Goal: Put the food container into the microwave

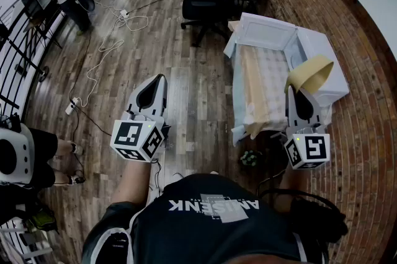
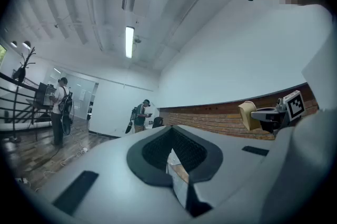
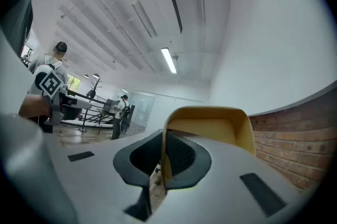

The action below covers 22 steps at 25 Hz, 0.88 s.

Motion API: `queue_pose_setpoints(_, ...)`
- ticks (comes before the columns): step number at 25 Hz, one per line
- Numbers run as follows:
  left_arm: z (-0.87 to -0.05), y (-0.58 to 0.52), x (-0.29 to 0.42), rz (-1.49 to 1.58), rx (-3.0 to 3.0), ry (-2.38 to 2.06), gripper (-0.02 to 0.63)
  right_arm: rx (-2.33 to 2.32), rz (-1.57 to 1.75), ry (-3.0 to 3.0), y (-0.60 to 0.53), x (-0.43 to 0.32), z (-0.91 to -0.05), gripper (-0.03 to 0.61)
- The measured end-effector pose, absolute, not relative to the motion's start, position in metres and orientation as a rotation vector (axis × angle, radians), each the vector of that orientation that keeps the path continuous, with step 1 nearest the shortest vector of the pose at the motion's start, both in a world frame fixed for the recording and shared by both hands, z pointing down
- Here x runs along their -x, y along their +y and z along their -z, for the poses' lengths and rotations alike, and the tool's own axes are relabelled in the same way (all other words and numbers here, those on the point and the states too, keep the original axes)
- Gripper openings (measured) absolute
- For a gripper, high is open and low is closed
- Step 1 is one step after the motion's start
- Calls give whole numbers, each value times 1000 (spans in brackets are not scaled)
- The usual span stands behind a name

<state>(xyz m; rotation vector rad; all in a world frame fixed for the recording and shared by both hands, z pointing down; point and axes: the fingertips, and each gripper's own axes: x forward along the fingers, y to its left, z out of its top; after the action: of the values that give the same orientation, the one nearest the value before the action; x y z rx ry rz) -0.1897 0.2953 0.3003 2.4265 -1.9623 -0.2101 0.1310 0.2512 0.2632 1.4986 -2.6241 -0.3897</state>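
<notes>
- Head view: the right gripper [image 1: 297, 91] is clenched on the food container [image 1: 310, 74], a shallow tan-yellow tub with rounded corners. It is pinched by one wall and held tilted in the air above the white sofa [image 1: 322, 46]. The left gripper [image 1: 159, 79] has its jaws closed with nothing between them, out over bare wooden floor [image 1: 167, 33]. The brick wall [image 1: 363, 108] runs close along the right. An office chair [image 1: 203, 8] stands ahead, and cables [image 1: 102, 58] trail to the left.
- Left gripper view: the jaws are together and level. The container shows far right against the brick, with open floor to the left.
- Right gripper view: the container's thin wall stands between the pressed pads, its open side turned to the camera. Brick lies close on the right and open room on the left.
</notes>
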Motion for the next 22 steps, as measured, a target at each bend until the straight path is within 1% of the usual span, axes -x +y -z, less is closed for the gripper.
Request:
queue_pose_setpoints(13,-302,292,191,154,-2453,-1996,12,-1520,361,-2607,256,-132,-261,44)
queue_pose_setpoints(22,-313,286,201,164,-2464,-1921,12,-1497,334,-2638,265,-115,-260,44)
